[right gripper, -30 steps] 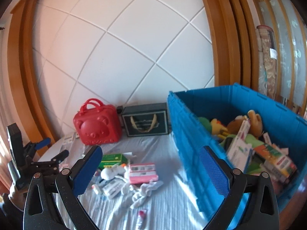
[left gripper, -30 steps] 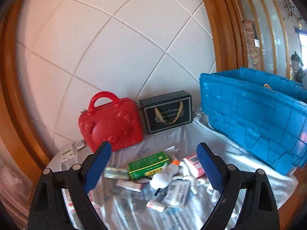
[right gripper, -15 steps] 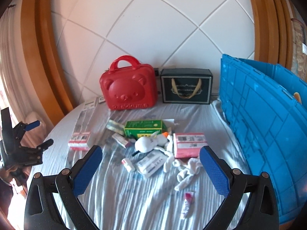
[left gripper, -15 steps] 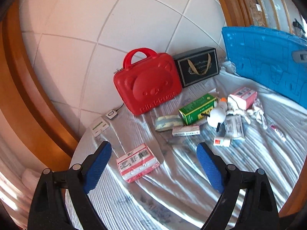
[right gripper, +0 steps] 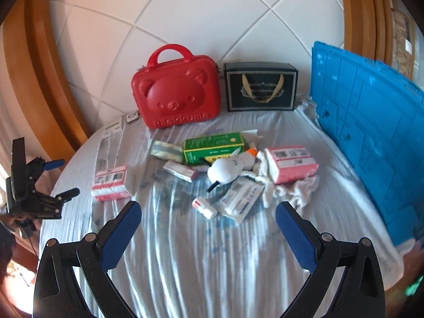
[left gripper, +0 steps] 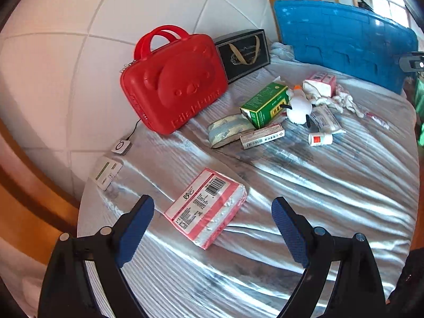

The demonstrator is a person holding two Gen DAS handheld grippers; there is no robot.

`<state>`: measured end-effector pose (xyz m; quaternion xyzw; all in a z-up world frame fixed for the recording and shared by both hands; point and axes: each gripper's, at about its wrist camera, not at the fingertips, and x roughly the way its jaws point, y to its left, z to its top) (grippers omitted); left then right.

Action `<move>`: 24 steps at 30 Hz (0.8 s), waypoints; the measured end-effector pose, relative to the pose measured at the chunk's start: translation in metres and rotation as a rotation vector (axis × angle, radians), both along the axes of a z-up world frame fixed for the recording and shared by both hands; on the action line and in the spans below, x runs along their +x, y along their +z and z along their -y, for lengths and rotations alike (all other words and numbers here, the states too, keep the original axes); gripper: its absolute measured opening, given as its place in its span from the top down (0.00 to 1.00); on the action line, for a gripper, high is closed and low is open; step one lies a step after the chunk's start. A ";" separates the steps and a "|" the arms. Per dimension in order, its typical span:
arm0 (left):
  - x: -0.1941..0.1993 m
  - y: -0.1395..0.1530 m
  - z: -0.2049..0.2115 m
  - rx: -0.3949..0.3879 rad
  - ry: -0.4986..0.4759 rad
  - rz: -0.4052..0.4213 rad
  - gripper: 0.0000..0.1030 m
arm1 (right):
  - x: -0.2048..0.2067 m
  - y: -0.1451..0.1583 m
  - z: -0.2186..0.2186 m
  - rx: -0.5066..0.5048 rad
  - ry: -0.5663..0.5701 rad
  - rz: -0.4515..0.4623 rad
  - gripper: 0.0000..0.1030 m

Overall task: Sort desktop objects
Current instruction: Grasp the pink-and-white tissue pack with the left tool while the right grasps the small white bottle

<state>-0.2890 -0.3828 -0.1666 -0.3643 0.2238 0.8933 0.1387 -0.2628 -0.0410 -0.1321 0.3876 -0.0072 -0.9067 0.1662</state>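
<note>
Directly ahead in the left wrist view, the left gripper (left gripper: 212,228) hangs spread wide and empty, and the nearest pink tissue pack (left gripper: 205,206) lies flat on the cloth-covered table (left gripper: 304,198) at lower centre, just beyond the blue fingertips (left gripper: 136,225) and between their lines. Its long axis runs diagonally from lower left to upper right, so the jaws would likely need to turn to close across its narrow width. Further up the frame, centre right, sits the main clutter: one green box (left gripper: 265,103), one white plush toy (left gripper: 299,107), one small white bottle (left gripper: 320,139) and a second pink tissue pack (left gripper: 320,80). One red bear case (left gripper: 173,82) and one black gift box (left gripper: 242,53) stand at upper centre, with the blue crate (left gripper: 344,39) at upper right.

From the right wrist view, the right gripper (right gripper: 208,234) is likewise released and holds nothing. The left gripper (right gripper: 39,185) shows at the left edge, clearly the closer of the two to the near pack (right gripper: 111,182) at centre left. Two pink packs are countable here; the flat sachets (right gripper: 238,201) beside the plush toy (right gripper: 230,167) are too blurred to count, perhaps two.
</note>
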 end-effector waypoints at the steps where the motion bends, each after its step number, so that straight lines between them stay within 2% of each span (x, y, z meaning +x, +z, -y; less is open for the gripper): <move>1: -0.006 -0.005 0.007 0.001 -0.046 0.025 0.12 | 0.000 -0.007 0.011 0.001 -0.018 0.021 0.00; 5: -0.029 -0.029 0.026 -0.020 -0.219 0.128 0.12 | 0.006 -0.027 0.047 0.005 -0.057 0.082 0.00; 9: -0.050 -0.055 0.035 -0.052 -0.355 0.187 0.12 | 0.011 -0.035 0.072 0.044 -0.078 0.099 0.00; 13: -0.076 -0.075 0.043 -0.015 -0.432 0.272 0.12 | 0.001 -0.043 0.080 0.056 -0.120 0.138 0.00; 18: -0.102 -0.101 0.040 -0.022 -0.522 0.339 0.12 | -0.013 -0.056 0.086 0.068 -0.152 0.189 0.00; 21: -0.114 -0.115 0.040 -0.006 -0.545 0.372 0.12 | -0.030 -0.072 0.092 0.092 -0.133 0.234 0.00; 24: -0.123 -0.123 0.040 0.046 -0.540 0.404 0.12 | -0.050 -0.086 0.103 0.142 -0.037 0.199 0.02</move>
